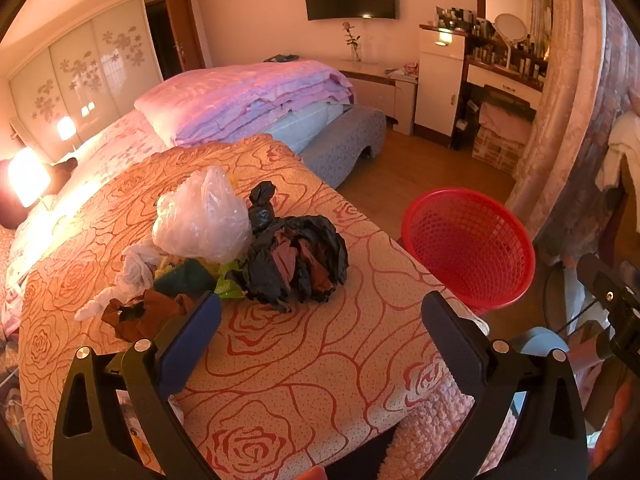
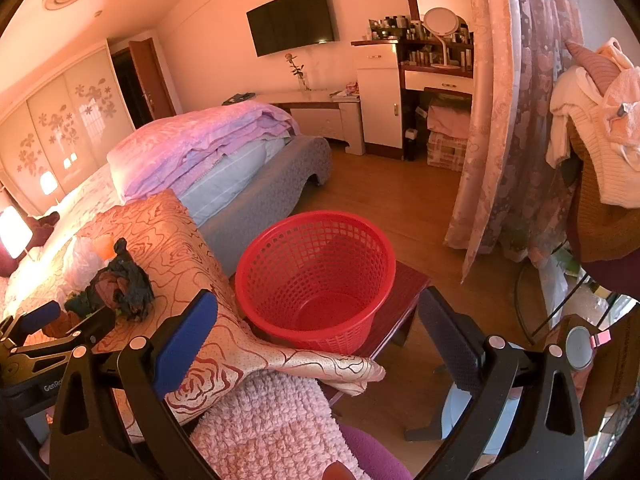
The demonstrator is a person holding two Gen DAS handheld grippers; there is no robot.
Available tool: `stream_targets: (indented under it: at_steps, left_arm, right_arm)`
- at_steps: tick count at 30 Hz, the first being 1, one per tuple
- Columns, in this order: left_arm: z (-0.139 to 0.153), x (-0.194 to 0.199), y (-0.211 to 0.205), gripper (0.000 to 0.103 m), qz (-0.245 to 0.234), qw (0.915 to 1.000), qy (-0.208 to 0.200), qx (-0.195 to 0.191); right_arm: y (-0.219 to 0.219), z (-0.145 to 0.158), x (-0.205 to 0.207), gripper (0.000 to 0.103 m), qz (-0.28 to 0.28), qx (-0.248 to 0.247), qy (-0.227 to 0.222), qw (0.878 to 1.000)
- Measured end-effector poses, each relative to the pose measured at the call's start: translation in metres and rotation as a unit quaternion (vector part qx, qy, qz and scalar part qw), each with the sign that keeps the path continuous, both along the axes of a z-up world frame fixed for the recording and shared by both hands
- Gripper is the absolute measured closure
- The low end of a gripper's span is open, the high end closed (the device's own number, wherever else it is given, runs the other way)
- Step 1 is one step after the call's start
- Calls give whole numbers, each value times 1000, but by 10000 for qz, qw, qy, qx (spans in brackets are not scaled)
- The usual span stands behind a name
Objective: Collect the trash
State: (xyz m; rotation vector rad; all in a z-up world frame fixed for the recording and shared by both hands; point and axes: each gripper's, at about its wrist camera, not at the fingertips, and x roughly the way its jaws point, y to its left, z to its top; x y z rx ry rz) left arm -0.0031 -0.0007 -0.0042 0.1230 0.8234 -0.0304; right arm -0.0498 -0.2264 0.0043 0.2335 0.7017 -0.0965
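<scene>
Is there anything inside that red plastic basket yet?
No. The red plastic mesh basket shows only its bare bottom in the right wrist view; nothing covers its inside.

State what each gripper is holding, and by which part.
Nothing is held. The left gripper and right gripper are both open and empty; the trash pile lies untouched.

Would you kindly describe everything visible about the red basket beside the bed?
The red basket is a round, tapering bin of what looks like plastic, with lattice walls and a solid rim and floor. It stands upright and empty on a dark reddish wooden stand, right by the rose-patterned cover's edge; contact is unclear. Neither claw touches it.
</scene>
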Motion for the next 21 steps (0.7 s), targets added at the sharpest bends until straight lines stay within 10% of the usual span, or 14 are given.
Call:
stream_targets:
  at_steps: [21]
  left_arm:
    - [-8,-3,8,6,42,10000,72,-9]
  right_arm:
    - [1,-2,0,5,-6,-4,19,10000]
